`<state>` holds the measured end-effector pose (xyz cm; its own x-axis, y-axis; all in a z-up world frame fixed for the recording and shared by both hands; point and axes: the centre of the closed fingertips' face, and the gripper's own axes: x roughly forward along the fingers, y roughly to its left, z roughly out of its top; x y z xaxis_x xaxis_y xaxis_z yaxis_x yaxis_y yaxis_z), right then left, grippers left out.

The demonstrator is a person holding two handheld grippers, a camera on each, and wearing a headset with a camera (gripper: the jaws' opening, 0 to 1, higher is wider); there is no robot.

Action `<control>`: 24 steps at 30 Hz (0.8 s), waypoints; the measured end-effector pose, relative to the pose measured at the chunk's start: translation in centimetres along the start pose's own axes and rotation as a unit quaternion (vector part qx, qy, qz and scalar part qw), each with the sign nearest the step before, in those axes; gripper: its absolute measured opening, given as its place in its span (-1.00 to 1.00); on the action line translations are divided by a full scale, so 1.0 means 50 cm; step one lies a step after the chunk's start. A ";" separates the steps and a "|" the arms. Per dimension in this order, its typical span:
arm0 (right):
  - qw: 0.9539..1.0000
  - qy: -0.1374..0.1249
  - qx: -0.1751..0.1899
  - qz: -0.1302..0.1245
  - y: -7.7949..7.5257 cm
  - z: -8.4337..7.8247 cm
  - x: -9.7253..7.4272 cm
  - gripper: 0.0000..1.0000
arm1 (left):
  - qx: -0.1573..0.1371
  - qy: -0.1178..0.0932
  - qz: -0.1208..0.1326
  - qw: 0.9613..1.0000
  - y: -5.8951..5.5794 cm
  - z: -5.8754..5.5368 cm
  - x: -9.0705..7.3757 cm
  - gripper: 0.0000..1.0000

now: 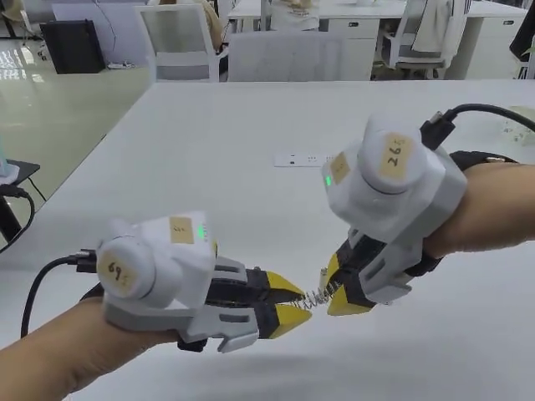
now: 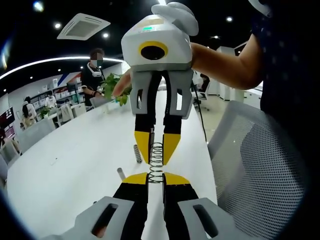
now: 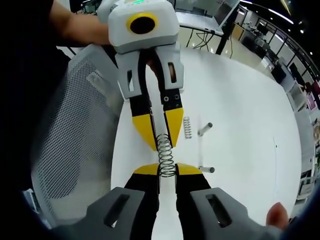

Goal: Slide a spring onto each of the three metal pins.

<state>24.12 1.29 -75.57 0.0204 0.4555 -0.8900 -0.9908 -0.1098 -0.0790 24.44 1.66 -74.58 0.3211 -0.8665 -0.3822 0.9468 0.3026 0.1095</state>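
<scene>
A: Where the left claw (image 1: 303,305) meets the right claw (image 1: 338,290), what's between them?
B: One spring (image 1: 315,295), held off the desk (image 1: 251,134), each claw closed narrowly on an end of it. A second spring (image 3: 187,128) lies on the desk just beside a metal pin (image 3: 205,129), with a second pin (image 3: 206,169) nearby

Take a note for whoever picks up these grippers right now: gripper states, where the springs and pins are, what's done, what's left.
Grippers: left gripper shut on one end of the held spring, right gripper shut on the other end, over the table.
On the table: a loose spring, a bare pin beside it, a second bare pin.
Done: no pin seen wearing a spring; whether one sits inside the held spring, can't tell.
To do: spring all three pins.
</scene>
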 end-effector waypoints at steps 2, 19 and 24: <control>1.000 -0.007 0.001 0.001 0.000 0.006 -0.002 -0.83 | -0.001 0.001 0.000 1.000 0.000 -0.002 0.001 -0.95; 1.000 -0.026 0.000 0.004 0.006 0.050 -0.010 -0.83 | -0.011 0.002 0.001 1.000 0.002 -0.007 0.004 -0.95; 1.000 -0.030 0.003 0.004 0.007 0.064 -0.013 -0.84 | -0.011 0.000 0.003 1.000 0.004 -0.004 0.004 -0.95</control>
<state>23.34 3.80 -73.59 0.0044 0.5064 -0.8623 -0.9918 -0.1081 -0.0685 24.68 1.64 -74.81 0.3267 -0.8647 -0.3815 0.9442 0.3160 0.0924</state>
